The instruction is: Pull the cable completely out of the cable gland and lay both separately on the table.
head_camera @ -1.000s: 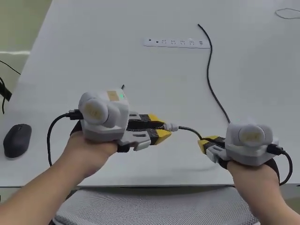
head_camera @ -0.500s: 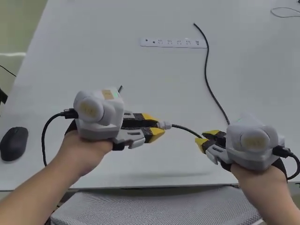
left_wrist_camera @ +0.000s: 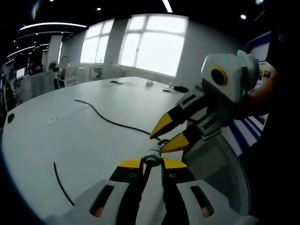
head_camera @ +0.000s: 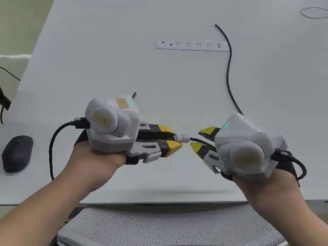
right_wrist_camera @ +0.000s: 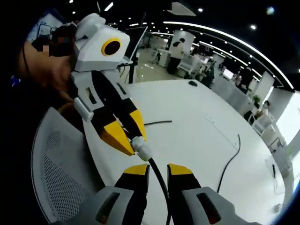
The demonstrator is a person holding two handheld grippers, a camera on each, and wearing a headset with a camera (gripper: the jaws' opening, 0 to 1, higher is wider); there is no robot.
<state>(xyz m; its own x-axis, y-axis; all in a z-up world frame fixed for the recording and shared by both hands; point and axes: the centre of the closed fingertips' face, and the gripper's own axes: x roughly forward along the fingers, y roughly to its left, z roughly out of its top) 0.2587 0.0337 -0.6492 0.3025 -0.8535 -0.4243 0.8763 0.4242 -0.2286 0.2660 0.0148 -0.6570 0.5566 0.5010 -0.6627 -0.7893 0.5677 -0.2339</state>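
Observation:
My left gripper [head_camera: 177, 139] is shut on the white cable gland [head_camera: 182, 138], held above the table's near edge. The black cable [head_camera: 228, 77] leaves the gland, passes between the jaws of my right gripper [head_camera: 199, 139] and runs away over the white table [head_camera: 128, 66]. The right gripper stands open around the cable, its tips just short of the gland. In the left gripper view the gland [left_wrist_camera: 152, 157] sits between the yellow tips, facing the right gripper [left_wrist_camera: 158, 141]. In the right gripper view the cable [right_wrist_camera: 159, 180] runs through the gap to the gland [right_wrist_camera: 140, 146].
A white power strip [head_camera: 192, 45] lies at the far middle of the table. A short black cable piece [head_camera: 134, 95] lies behind the left gripper. A dark mouse [head_camera: 17, 152] sits at the left edge. A mesh chair [head_camera: 169, 225] is below the front edge.
My right gripper slid left along the cable, up to the gland, and went from shut on the cable to open. The left gripper has stayed put with the gland.

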